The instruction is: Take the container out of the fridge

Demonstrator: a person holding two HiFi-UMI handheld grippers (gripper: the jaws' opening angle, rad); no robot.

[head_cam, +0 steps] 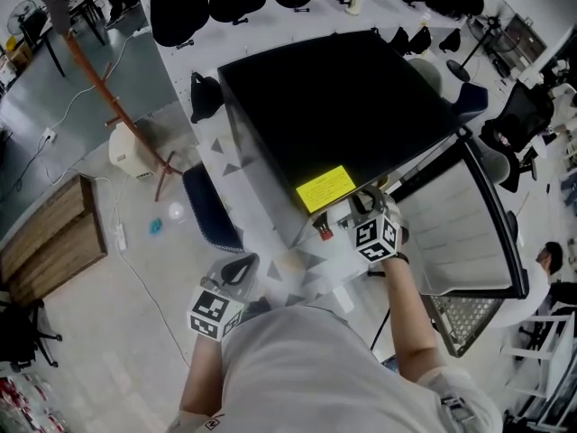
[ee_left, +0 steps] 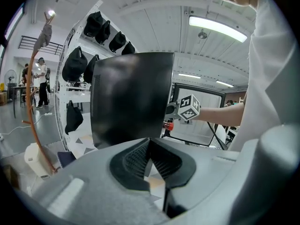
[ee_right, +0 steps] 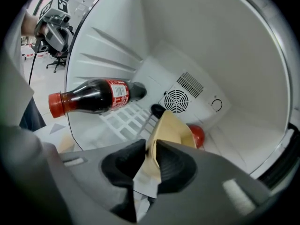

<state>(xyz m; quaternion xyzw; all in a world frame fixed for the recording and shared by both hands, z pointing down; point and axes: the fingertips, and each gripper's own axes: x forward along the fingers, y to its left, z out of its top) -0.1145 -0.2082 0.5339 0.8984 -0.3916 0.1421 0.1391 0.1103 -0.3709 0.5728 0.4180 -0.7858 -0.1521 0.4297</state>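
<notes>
1. the container (ee_right: pixel 171 135), a tan paper carton with a folded top, was seen inside the fridge (ee_right: pixel 211 46), on the white floor of its compartment near the front opening.
2. the right gripper (ee_right: pixel 151 146) was reached into the fridge, and its two dark ribbed jaws were clamped on the near edge of the container, which was pinched between the pads.
3. a cola bottle (ee_right: pixel 93 97) with a red cap and red label was laid on its side on a white wire shelf (ee_right: pixel 126 118), to the left of the container, with its cap pointed out of the opening.
4. a red round object (ee_right: pixel 197 135) was partly hidden just behind the container; what it was could not be told.
5. a round fan grille (ee_right: pixel 177 101) was set into the white back wall, beyond the container.
6. from the head view, the fridge was shown as a black box with a yellow label (head_cam: pixel 325 188) on its top, and its door (head_cam: pixel 469 233) was swung wide open to the right.
7. the left gripper (ee_left: pixel 150 144) was held low, outside the fridge and to its left, well apart from the container; its jaws were closed together with nothing between them.
8. the person's bare right forearm (head_cam: pixel 406 305) was stretched towards the fridge opening.
</notes>
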